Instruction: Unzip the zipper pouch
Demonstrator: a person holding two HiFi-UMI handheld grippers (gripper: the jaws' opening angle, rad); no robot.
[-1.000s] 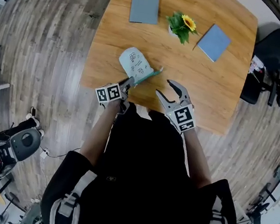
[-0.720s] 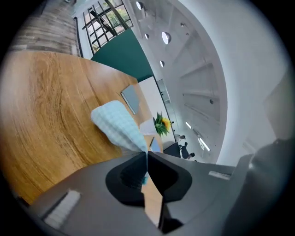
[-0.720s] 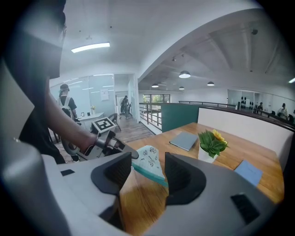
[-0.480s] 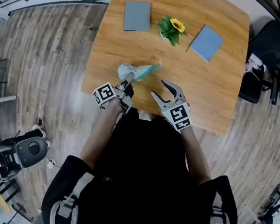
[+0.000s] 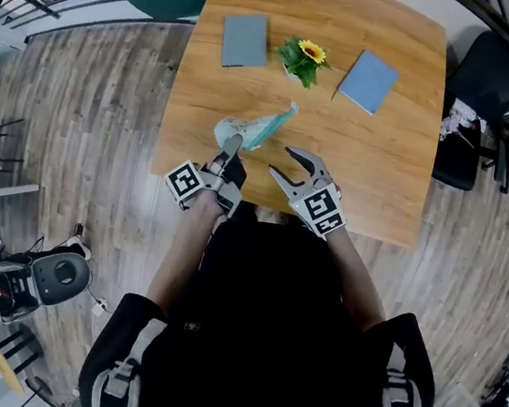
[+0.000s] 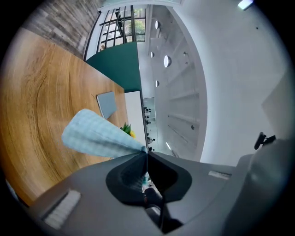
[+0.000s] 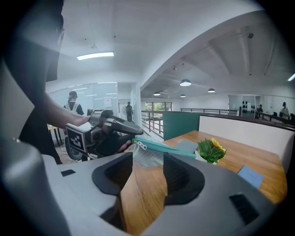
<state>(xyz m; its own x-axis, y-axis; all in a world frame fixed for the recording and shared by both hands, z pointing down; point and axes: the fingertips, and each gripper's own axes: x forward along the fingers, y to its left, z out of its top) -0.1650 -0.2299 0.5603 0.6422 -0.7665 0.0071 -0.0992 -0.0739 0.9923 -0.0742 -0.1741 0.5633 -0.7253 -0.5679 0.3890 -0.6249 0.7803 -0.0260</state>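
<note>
From right gripper view: zipper pull (image 7: 140, 145)

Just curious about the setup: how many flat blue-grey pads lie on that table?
2. One pad lies left of the sunflower plant, the other right of it, both toward the far edge of the table. None looks hidden.

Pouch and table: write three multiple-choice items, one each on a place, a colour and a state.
1. Where does the flower stand?
A. Between the two pads on the table.
B. On the floor.
C. On a shelf.
2. What colour is the zipper of the pouch?
A. Red.
B. Teal.
C. Black.
3. How is the left claw?
A. Open, empty.
B. Out of view.
C. Shut on the pouch.
A, a pad lies on either side of it; B, a teal strip edges the pouch; C, its jaws pinch the pouch.
</note>
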